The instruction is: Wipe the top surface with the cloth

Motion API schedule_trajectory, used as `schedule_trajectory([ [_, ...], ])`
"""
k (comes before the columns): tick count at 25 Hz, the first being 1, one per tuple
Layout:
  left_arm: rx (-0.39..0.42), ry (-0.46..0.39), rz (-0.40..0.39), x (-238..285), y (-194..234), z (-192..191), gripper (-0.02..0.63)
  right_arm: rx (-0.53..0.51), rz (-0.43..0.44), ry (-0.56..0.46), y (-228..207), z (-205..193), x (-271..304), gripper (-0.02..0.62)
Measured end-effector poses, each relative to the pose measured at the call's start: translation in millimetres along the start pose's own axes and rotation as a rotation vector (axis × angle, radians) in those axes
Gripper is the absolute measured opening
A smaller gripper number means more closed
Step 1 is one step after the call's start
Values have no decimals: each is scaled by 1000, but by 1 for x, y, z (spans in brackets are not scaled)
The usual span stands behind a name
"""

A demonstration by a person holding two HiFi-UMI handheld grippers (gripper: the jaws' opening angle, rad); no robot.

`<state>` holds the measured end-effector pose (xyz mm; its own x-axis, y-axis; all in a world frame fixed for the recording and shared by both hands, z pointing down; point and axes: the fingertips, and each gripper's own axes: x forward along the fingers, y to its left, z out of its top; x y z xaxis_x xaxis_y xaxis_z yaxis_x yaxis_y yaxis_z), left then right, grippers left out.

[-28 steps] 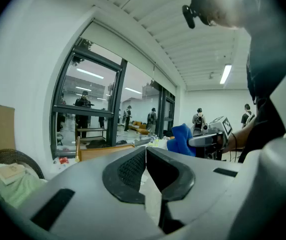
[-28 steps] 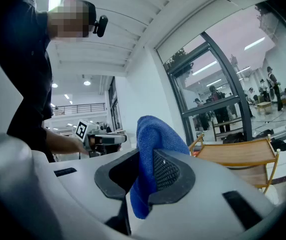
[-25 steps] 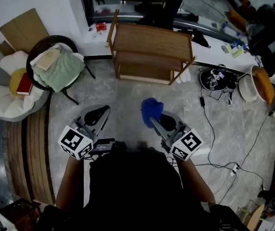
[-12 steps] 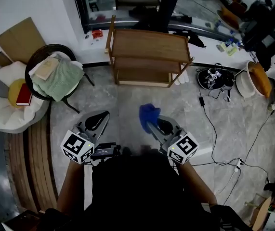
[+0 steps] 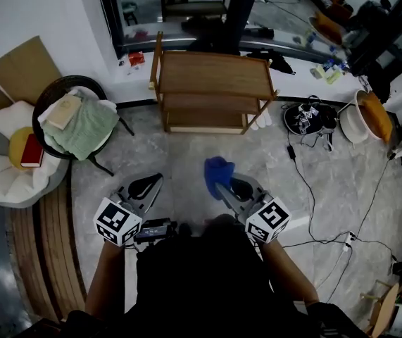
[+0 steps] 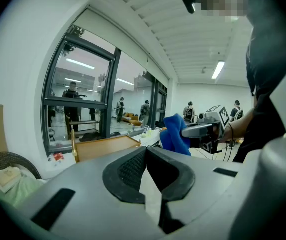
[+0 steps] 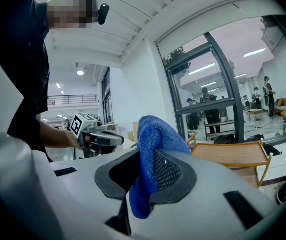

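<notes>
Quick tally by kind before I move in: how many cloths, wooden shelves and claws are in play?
blue cloth: 1
wooden shelf: 1
claws: 2 (left claw shut with nothing in it, right claw shut on the blue cloth)
Total: 4

Blue cloth (image 7: 155, 131) looks soft, nappy, matt. Right hand-held gripper (image 5: 222, 186): smooth matt grey plastic, with black ribbed pads (image 7: 168, 171) that look rubbery. Shelf unit (image 5: 215, 76): smooth brown wood. Floor (image 5: 327, 167): glossy, veined grey stone.
</notes>
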<state>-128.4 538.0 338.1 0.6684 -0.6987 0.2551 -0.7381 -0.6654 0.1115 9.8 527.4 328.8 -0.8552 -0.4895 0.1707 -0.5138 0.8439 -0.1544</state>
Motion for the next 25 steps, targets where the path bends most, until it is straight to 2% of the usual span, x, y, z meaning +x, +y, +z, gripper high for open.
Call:
schedule_trajectory([
  [4, 3, 10, -13, 8, 8, -2, 12, 26, -58, 12, -13, -6, 1, 57],
  [9, -1, 31, -5, 16, 27, 0, 12, 54, -82, 16, -30, -8, 11, 57],
  [16, -7, 48, 19, 51, 62, 5, 12, 67, -68, 14, -73, -10, 40, 58],
  [25, -19, 100, 50, 121, 123, 19, 12, 60, -40, -6, -164, 21, 89, 57],
])
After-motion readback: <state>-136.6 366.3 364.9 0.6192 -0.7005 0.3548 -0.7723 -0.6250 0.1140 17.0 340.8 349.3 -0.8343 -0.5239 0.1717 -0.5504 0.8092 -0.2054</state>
